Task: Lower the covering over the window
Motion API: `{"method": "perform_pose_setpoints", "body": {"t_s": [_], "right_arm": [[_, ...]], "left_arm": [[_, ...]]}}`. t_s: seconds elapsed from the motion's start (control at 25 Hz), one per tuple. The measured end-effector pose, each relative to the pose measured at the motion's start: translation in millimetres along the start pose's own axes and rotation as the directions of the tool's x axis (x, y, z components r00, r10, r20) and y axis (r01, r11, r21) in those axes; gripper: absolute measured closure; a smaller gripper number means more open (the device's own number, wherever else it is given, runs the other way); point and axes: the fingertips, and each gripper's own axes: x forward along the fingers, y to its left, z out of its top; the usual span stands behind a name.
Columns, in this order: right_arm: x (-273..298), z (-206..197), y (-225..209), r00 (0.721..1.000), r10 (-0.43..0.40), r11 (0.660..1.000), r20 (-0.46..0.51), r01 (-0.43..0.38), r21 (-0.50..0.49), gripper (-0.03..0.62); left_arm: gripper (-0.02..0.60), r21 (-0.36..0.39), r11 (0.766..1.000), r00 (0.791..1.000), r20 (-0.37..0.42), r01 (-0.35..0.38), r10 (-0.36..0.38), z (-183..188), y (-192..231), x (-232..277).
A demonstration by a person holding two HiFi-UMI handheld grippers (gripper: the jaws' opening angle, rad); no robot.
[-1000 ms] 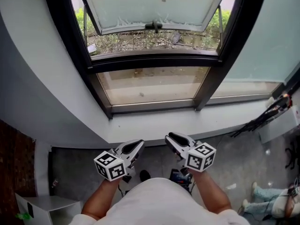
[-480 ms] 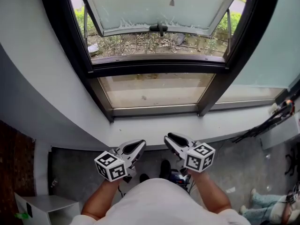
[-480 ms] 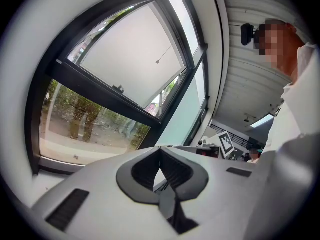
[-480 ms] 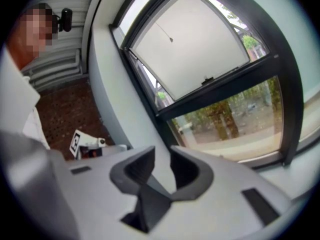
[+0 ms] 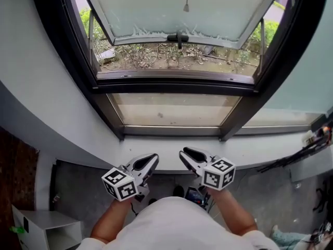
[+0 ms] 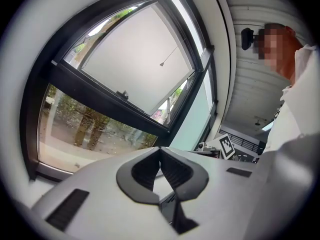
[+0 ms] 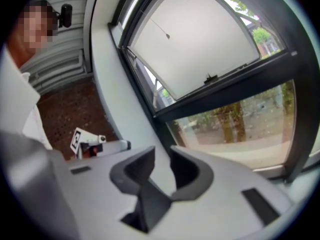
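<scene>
Currently at approach: left gripper (image 5: 154, 157) jaws together, right gripper (image 5: 183, 153) jaws slightly apart, both empty, low before the window (image 5: 171, 82). Covering's pull cord (image 5: 186, 7) hangs top centre; next, raise a gripper and clamp it.

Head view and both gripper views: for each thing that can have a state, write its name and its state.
window sash: tilted open outward.
pull cord: hanging free, untouched.
lower pane: uncovered.
left gripper: shut, empty.
right gripper: open, empty.
</scene>
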Motion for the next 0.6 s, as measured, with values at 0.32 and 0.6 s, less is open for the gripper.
{"method": "perform_pose_setpoints", "body": {"t_s": [0.32, 0.6], "right_arm": [[3.7, 18.6, -29.7, 0.998, 0.056, 0.998, -0.031, -0.057, -0.029, 0.490], [15.5, 24.6, -33.8, 0.999, 0.031, 0.997, -0.036, -0.034, -0.071, 0.490]], "left_arm": [[0.566, 0.027, 0.998, 0.998, 0.032, -0.055, 0.054, 10.8, 3.8, 32.6], [0.566, 0.027, 0.997, 0.998, 0.023, -0.066, 0.065, 19.2, 19.3, 29.4]]}}
